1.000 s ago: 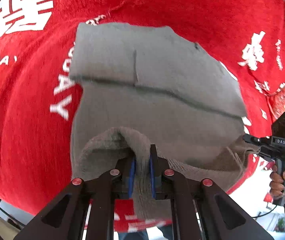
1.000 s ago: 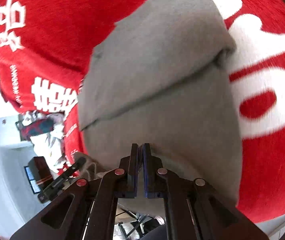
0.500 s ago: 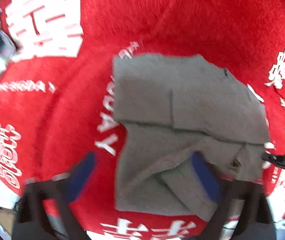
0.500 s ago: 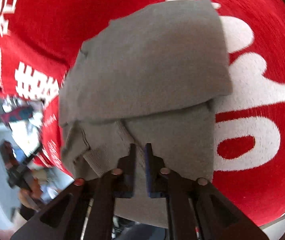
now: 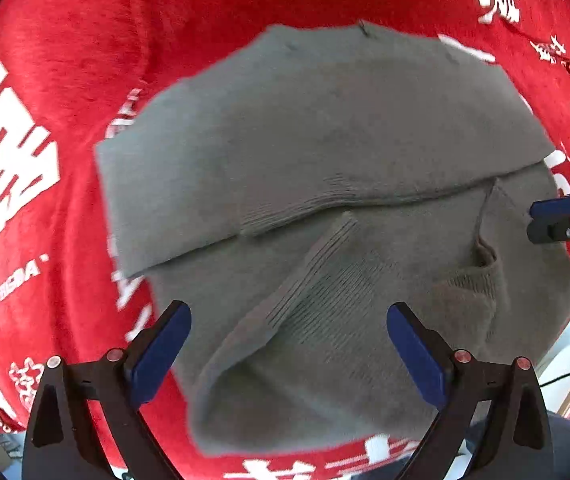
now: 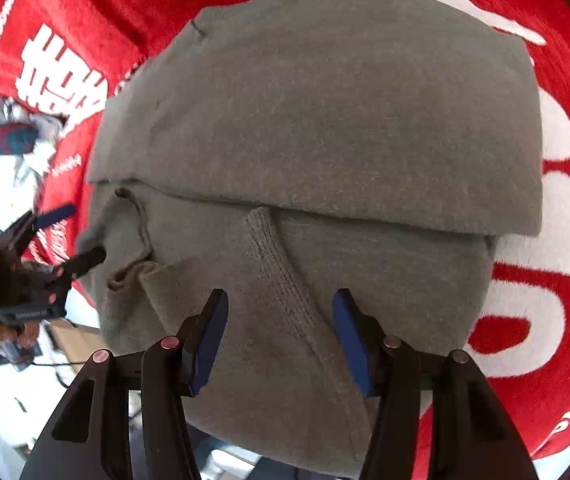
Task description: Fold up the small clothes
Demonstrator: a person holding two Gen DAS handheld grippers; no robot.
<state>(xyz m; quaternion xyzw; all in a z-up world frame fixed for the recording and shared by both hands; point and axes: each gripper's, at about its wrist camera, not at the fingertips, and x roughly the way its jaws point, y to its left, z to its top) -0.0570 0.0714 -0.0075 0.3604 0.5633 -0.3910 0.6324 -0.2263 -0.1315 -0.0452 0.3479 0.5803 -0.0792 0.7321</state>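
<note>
Sweater: the grey knit sweater (image 5: 325,200) lay folded on the red blanket (image 5: 65,100) with the white lettering, upper flap doubled over the lower part, a ribbed sleeve running diagonally across the near half.
Left gripper: the left gripper (image 5: 289,344) hung spread wide, blue pads on either side of that sleeve, nothing in its grip. Couldn't tell if the pads touched the fabric.
Right gripper: the right gripper (image 6: 281,332) was parted too, a bit narrower, straddling the ribbed sleeve, holding nothing.
Relative spot: sweater sat right in front of and under both grippers, filling most of each view.
Background: some crumpled clothes (image 6: 9,140) past the blanket's edge, pretty blurry.
</note>
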